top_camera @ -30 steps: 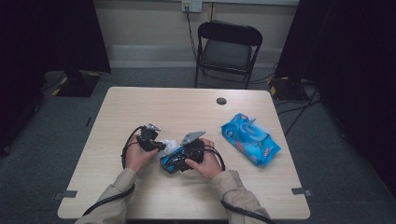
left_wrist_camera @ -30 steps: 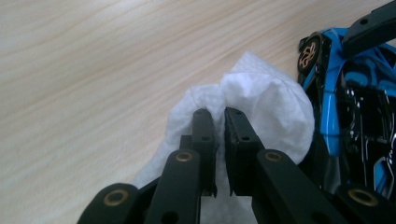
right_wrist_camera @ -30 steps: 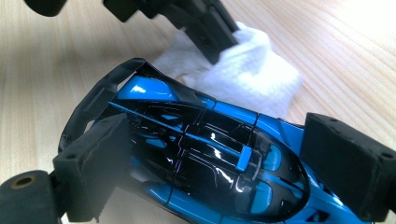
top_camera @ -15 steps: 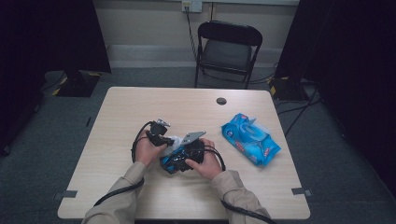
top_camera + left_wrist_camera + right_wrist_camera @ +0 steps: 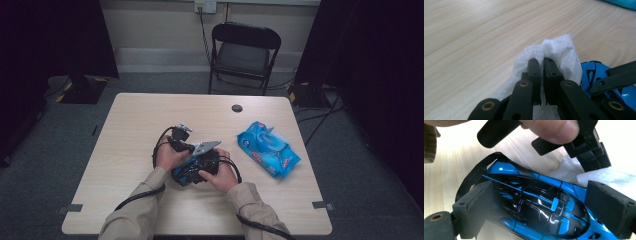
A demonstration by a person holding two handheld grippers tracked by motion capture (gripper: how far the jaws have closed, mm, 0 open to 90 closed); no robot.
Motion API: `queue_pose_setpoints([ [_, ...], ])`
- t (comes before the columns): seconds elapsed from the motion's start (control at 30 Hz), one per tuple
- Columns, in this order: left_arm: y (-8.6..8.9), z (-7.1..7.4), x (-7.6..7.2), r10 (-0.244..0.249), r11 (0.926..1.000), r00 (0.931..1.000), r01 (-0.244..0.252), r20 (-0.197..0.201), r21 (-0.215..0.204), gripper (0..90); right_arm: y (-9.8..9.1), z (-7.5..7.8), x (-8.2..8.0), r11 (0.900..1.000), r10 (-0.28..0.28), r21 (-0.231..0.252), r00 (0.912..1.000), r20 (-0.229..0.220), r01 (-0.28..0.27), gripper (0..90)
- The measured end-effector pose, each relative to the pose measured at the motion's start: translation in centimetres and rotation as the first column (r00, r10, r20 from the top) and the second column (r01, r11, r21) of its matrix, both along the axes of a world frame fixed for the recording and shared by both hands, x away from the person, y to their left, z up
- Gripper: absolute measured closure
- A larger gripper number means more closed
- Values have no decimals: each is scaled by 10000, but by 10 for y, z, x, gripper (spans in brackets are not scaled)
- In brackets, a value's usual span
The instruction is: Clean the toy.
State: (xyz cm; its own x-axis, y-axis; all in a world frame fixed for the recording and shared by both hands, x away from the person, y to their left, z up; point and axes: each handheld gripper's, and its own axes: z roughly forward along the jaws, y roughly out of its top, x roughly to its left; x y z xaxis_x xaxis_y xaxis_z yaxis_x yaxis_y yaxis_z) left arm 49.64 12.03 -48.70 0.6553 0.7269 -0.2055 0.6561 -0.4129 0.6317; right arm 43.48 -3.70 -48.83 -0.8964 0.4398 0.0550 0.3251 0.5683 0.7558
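Toy car (image 5: 536, 212), blue-black, on table (image 5: 135, 125) near person's edge, left of wipes pack (image 5: 268, 148). Right gripper (image 5: 544, 210) jaws clamp car across body, pads on both flanks. Left gripper (image 5: 541, 68) nearly closed, pinching white wipe (image 5: 559, 50) just beside car. Judgement: car light, rigid plastic, glossy so slippery; thin wing and trim look fragile, so grip mid-body flanks. Wipe soft, limp; pinch bunched fold.
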Motion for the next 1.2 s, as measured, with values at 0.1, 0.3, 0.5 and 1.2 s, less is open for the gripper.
queue_pose_setpoints([
  [0.1,0,1,-3,-204,9997,9998,204,-1,121,858,0,0,0,10000,-2,10,10000,15,2,79],
  [0.3,3,3,-10,-356,9988,9993,358,-67,329,862,0,0,0,10000,-1,7,10000,11,1,79],
  [0.5,8,4,-19,-261,9993,9995,266,-178,280,865,0,0,0,10000,-1,18,10000,13,1,79],
  [1.2,38,8,-40,-295,9980,9967,337,-755,539,868,0,0,-1,10000,-19,-21,10000,12,19,79],
])
